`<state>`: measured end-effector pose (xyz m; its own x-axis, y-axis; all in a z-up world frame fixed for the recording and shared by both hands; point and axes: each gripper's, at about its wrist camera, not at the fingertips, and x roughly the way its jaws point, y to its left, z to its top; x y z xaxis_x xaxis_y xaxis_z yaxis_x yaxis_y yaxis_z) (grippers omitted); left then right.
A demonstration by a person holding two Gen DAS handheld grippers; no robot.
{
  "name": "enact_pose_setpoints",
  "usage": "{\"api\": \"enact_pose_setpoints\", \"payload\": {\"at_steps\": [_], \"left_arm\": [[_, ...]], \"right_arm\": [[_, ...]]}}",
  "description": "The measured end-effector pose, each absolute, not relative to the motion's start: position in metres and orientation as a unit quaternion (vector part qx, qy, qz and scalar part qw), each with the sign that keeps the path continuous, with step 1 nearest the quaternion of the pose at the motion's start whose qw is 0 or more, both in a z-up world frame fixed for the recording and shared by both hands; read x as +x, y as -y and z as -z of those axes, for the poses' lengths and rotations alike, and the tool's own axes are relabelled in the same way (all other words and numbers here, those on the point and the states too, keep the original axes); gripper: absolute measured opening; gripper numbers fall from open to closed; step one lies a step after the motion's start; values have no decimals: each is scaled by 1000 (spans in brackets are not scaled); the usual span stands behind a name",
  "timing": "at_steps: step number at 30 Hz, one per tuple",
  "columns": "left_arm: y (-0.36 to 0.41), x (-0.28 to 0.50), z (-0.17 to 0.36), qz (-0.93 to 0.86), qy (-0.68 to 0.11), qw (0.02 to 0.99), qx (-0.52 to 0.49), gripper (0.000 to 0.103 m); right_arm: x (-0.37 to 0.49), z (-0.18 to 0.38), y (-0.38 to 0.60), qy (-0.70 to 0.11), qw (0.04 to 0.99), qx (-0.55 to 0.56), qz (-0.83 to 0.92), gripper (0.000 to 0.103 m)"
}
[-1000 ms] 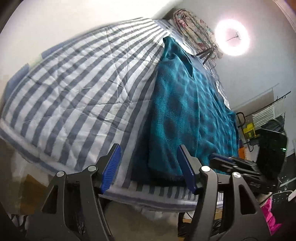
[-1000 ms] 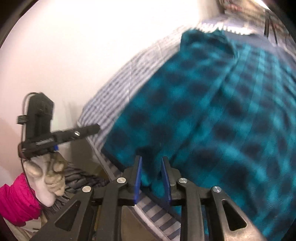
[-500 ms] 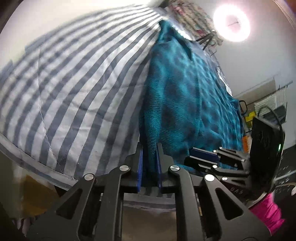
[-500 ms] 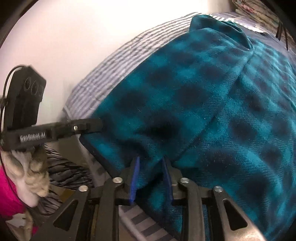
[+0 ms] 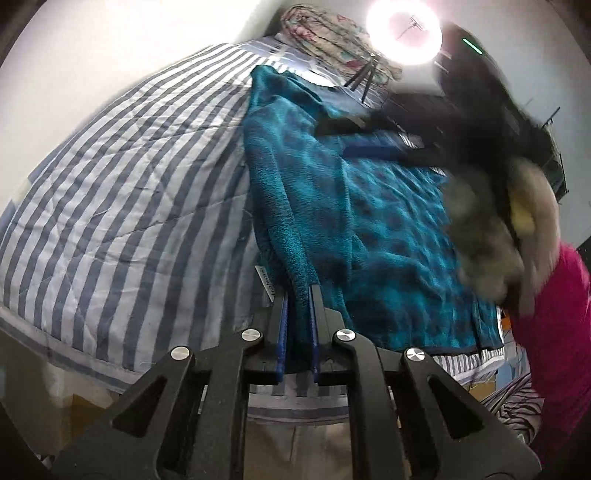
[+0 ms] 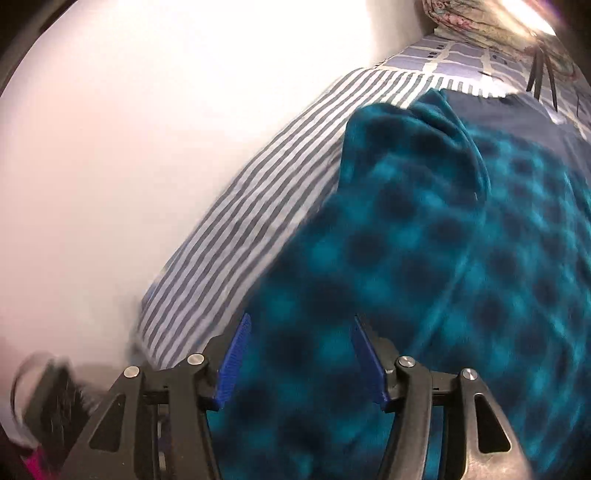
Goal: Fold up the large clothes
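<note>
A teal checked fleece garment lies spread on a bed under a blue-and-white striped quilt. My left gripper is shut on a folded edge of the garment near the bed's front edge, beside a white label. In the right wrist view my right gripper hovers over the garment. Its jaws are opening, and fabric lies below the gap without the pads pressing on it. In the left wrist view the right gripper shows as a blur above the garment's far part.
A gloved hand and pink sleeve fill the right side. A ring light and floral bedding stand at the bed's far end. A white wall runs along the quilt.
My left gripper closed on the garment's edge and raised it a little. My right gripper let go of the fabric, widened, and swung across over the garment.
</note>
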<state>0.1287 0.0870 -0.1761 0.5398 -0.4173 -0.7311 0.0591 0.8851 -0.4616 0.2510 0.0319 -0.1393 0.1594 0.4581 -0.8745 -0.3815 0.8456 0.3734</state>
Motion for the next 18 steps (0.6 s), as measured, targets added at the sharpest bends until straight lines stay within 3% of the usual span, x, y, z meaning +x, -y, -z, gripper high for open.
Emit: {"api": "enact_pose_setpoints", "payload": {"at_steps": [12, 14, 18], "left_arm": [[-69, 137, 168, 158, -452, 857, -189, 7], [-64, 140, 168, 158, -452, 858, -184, 7], [-54, 144, 166, 159, -454, 858, -180, 6]], "right_arm": [[304, 205, -111, -631, 732, -170, -190, 58], [305, 213, -111, -634, 729, -182, -182, 39], [310, 214, -96, -628, 738, -172, -178, 14]]}}
